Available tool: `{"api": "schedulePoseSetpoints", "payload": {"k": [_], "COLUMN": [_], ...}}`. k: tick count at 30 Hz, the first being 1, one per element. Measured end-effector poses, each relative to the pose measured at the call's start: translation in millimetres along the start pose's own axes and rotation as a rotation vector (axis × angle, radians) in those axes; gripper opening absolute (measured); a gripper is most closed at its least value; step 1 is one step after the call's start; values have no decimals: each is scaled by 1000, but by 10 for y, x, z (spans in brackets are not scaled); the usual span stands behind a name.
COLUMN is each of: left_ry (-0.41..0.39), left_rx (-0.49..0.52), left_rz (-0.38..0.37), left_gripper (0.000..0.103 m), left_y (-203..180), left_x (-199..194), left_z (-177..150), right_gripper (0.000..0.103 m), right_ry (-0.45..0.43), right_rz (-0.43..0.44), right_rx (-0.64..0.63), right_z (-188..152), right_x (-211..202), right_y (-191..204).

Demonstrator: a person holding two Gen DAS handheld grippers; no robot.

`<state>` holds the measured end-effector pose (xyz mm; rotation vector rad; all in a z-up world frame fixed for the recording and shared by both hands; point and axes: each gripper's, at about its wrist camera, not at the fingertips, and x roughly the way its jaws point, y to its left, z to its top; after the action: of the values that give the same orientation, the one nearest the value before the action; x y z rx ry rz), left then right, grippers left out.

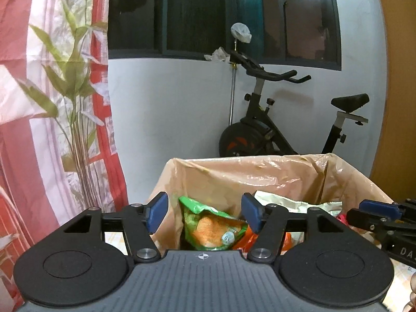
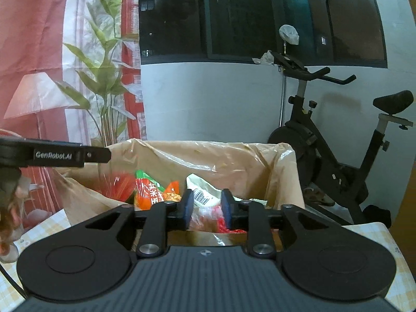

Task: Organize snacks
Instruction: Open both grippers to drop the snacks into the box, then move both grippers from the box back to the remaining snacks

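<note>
You are hovering both grippers, left (image 1: 202, 213) and right (image 2: 206, 209), fingers apart and empty, over the tan plastic-lined box (image 1: 260, 171); next, seek another snack at six o'clock.

Black linkage grippers, blue-padded fingers (image 1: 157, 210), silver pivot screws, white "GenRobot.AI" lettering.

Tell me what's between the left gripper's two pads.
Nothing is held there. In the left wrist view the left gripper stands open; the green snack bag shows through the gap, lying lower in the lined bin.
</note>
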<state>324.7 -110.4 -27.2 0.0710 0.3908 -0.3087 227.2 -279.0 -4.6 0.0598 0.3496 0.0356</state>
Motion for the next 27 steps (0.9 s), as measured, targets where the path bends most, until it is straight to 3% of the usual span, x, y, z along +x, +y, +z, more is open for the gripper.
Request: {"api": "schedulePoseSetpoints", "payload": {"k": [6, 16, 27], "left_ry": [32, 35, 17], "left_rx": [-14, -8, -28], "left_rz": [30, 21, -9], "left_gripper": [72, 73, 73], "left_y": [46, 99, 258], "left_x": [-143, -425, -756], "left_z": [1, -68, -412], "right_gripper": [31, 31, 31], "right_ry": [-13, -52, -68], "right_rz": [9, 12, 44], "right_rx": [28, 47, 36], "right_z": [4, -53, -362], "right_x": [-106, -374, -680], "right_y": [16, 104, 270]}}
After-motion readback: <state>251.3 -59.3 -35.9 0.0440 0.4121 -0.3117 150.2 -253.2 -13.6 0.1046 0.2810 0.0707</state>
